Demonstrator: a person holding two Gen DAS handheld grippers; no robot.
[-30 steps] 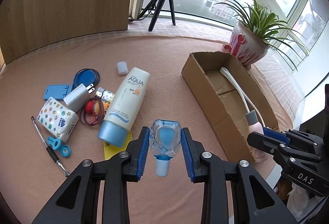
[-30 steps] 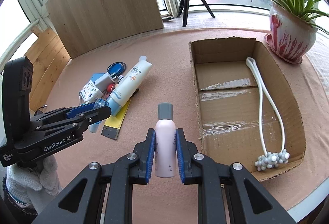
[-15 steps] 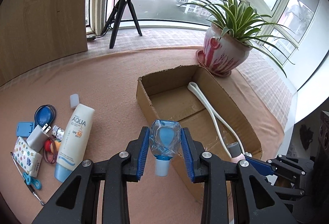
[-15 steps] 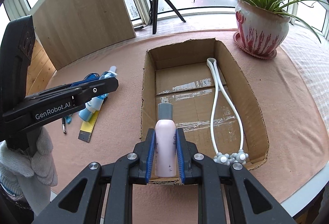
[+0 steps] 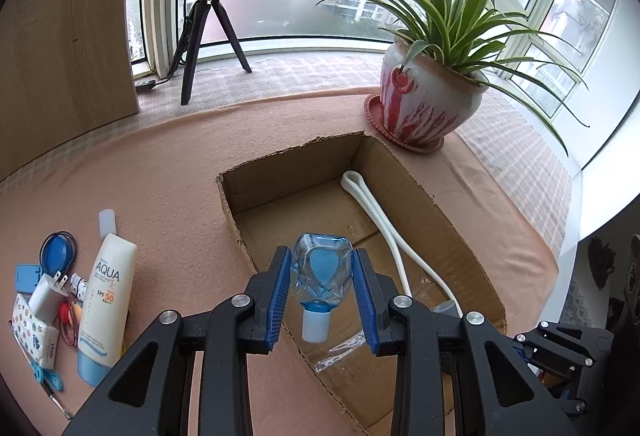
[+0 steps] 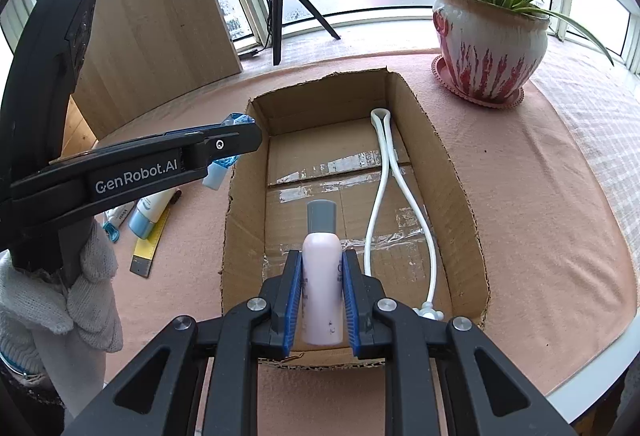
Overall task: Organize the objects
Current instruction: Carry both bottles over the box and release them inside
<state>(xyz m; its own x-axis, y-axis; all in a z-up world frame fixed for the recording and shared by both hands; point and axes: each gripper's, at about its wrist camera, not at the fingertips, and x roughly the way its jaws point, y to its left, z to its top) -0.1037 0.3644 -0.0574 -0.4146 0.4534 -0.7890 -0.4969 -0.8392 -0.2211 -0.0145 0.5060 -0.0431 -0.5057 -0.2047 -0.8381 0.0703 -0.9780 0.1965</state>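
Note:
My left gripper (image 5: 322, 272) is shut on a small clear blue bottle (image 5: 322, 276) with a white cap, held over the left wall of the open cardboard box (image 5: 432, 204). From the right wrist view the left gripper (image 6: 236, 140) hangs at the box's (image 6: 460, 196) left rim. My right gripper (image 6: 322, 276) is shut on a pink bottle (image 6: 322, 276) with a grey cap, over the near end of the box. A white looped massager (image 6: 384, 172) lies inside the box; it also shows in the left wrist view (image 5: 380, 212).
A pile at the left holds a sunscreen tube (image 5: 106, 300), tissue pack (image 5: 32, 328), charger plug (image 5: 46, 290), blue round case (image 5: 58, 256) and a yellow ruler (image 6: 150, 240). A potted plant (image 5: 432, 104) stands behind the box. A tripod (image 5: 204, 32) and a wooden board (image 5: 60, 16) stand at the back.
Both grippers have moved from the pile side to over the box, each still holding its bottle. The right gripper is now above the box's near end.

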